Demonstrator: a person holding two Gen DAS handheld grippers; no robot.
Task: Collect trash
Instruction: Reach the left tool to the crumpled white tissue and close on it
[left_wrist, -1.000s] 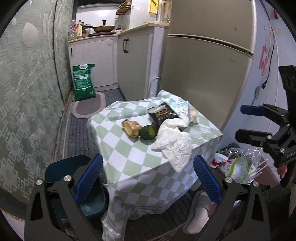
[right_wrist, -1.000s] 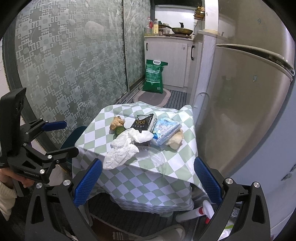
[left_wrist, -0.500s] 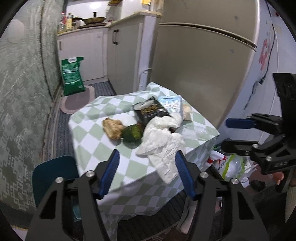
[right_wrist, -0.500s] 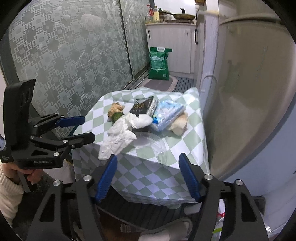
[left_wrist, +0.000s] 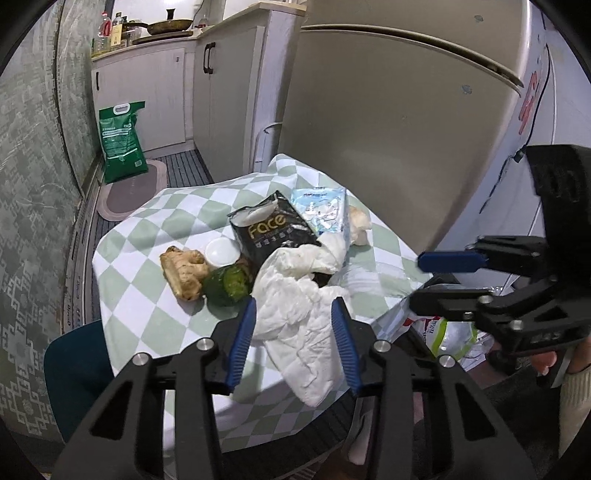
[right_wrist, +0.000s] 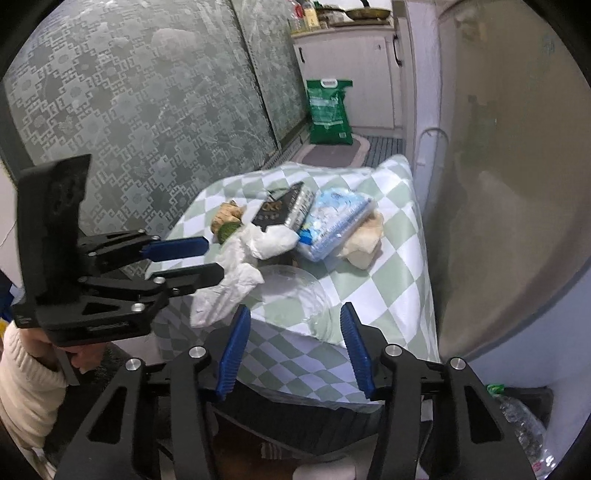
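Note:
A small table with a green-checked cloth carries trash: a crumpled white plastic bag, a black "Face" packet, a pale blue packet, a ginger root, a green fruit, a white lid and a beige lump. A clear plastic bowl lies at the near edge in the right wrist view. My left gripper is open, its fingers on either side of the white bag. My right gripper is open just before the clear bowl.
A fridge stands right behind the table. A green sack and a mat lie on the kitchen floor. A blue stool sits left of the table. Bagged rubbish lies on the floor at the right. A patterned glass wall runs along the left.
Both grippers have moved closer to the table and their jaws have narrowed. The left one now brackets the white bag; the right one faces the clear bowl.

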